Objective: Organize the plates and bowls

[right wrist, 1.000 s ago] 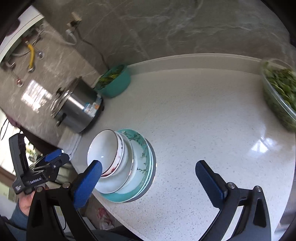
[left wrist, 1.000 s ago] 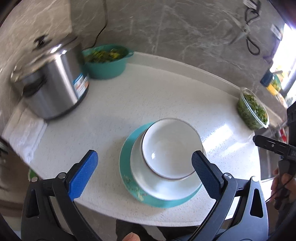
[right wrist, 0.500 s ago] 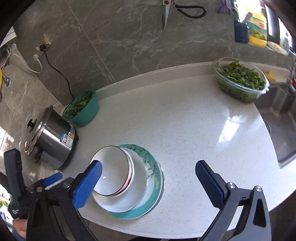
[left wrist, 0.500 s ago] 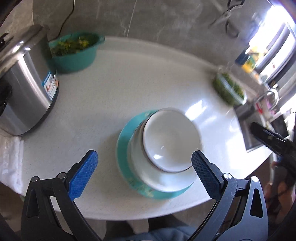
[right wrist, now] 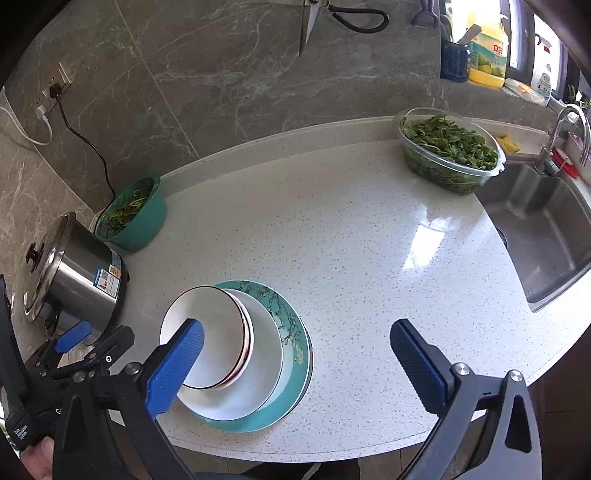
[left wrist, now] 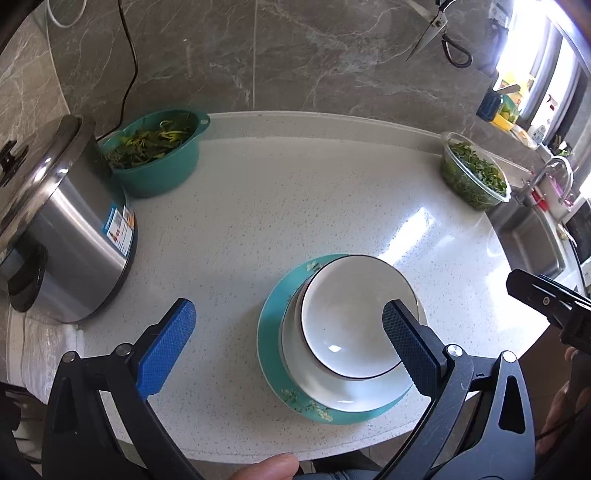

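Observation:
A stack of dishes sits near the front edge of the white counter (left wrist: 295,206): a teal flowered plate (left wrist: 273,354) (right wrist: 291,354) at the bottom, a white plate (right wrist: 266,354) on it, and white bowls (left wrist: 347,317) (right wrist: 214,332) nested on top. My left gripper (left wrist: 288,343) is open and held above the counter, its right finger in front of the top bowl. My right gripper (right wrist: 295,365) is open too, empty, with its left finger over the bowl's near rim. Neither touches the dishes.
A steel pot (left wrist: 55,229) (right wrist: 74,269) stands at the left, a teal basin of greens (left wrist: 159,151) (right wrist: 133,214) behind it. A clear container of greens (left wrist: 472,173) (right wrist: 450,147) sits at the back right beside the sink (right wrist: 546,229). Scissors (right wrist: 332,18) hang on the wall.
Both grippers have pulled back and up from the stack, so more of the counter and sink shows. The dishes have not moved.

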`<state>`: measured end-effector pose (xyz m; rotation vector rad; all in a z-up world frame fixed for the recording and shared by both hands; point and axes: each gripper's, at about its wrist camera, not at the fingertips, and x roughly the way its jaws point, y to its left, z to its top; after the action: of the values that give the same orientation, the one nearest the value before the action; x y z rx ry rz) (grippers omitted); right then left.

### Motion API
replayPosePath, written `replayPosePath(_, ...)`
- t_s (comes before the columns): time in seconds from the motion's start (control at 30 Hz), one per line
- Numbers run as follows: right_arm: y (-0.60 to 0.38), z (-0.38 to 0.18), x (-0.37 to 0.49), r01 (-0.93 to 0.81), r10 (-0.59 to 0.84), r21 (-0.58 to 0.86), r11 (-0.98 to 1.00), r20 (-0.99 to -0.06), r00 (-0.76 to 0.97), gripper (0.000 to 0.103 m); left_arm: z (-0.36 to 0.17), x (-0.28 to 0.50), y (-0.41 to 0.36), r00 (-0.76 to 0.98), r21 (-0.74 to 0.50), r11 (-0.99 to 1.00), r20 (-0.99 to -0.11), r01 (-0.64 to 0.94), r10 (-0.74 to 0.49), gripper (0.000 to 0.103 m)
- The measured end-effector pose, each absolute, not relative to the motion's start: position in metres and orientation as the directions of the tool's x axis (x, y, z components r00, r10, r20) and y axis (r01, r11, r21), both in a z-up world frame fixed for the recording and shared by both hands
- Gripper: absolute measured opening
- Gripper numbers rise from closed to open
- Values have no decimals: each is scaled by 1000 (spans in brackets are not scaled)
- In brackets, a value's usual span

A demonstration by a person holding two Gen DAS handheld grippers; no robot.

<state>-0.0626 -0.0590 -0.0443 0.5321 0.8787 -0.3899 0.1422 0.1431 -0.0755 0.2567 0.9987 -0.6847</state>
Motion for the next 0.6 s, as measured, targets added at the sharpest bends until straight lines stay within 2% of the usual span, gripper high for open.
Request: replayPosePath(0.6, -55, -53, -67, 537, -103, 259, 803, -827, 553, 103, -58, 135, 128, 381, -68, 733, -820, 677, -428, 103)
